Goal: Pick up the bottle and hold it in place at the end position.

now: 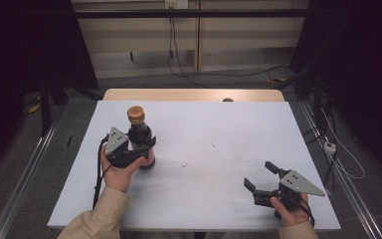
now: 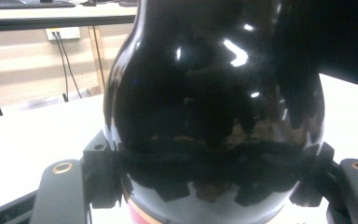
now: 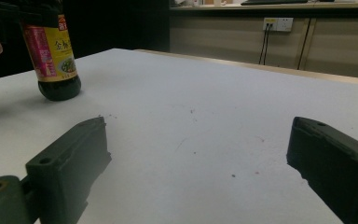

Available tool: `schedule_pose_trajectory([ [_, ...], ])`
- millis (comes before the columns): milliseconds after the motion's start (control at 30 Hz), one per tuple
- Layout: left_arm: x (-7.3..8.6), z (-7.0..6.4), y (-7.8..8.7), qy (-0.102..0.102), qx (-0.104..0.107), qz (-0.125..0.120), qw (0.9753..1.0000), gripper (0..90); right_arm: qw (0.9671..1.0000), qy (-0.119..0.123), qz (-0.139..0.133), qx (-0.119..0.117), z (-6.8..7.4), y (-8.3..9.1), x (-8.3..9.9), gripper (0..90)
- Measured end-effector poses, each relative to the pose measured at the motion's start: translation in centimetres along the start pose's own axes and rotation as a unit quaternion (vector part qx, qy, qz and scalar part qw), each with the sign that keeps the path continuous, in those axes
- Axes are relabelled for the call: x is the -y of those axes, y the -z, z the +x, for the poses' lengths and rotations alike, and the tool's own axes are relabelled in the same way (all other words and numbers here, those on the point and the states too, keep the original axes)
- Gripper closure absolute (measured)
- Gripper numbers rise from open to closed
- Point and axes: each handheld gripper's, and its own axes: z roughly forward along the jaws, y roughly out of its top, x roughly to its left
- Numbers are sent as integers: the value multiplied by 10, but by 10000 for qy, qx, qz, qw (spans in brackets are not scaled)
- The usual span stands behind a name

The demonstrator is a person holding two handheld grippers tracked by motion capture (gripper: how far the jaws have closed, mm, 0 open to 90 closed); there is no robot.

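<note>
While the left gripper (image 1: 140, 149) fingers clasp the dark bottle (image 1: 140, 135), the right gripper (image 1: 263, 178) fingers gape wide over bare bench (image 1: 219, 144).

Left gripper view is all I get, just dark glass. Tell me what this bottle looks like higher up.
Observer: The bottle has an orange-brown cap, seen from the high view.
Operator: Report whether it is on the table or lifted.
Observer: In the right gripper view its base is tilted, one edge touching the white table.
Operator: Describe the label.
Observer: A red and yellow label with printed characters wraps the lower body.
Operator: Give me the other claw.
Observer: The right claw is open over bare table, well apart from the bottle.
</note>
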Motion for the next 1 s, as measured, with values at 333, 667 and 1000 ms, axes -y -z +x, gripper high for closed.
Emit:
schedule_pose_trajectory([
  [333,-14,-11,-15,97,281,-109,9995,286,10000,-2,-13,-9,0,1,0,44],
  [667,-18,-16,-33,107,434,-28,9990,286,10000,0,-22,-10,0,1,0,44],
  [1000,-25,-21,-43,68,521,-21,9986,286,10000,-2,-22,-11,1,1,0,44],
])
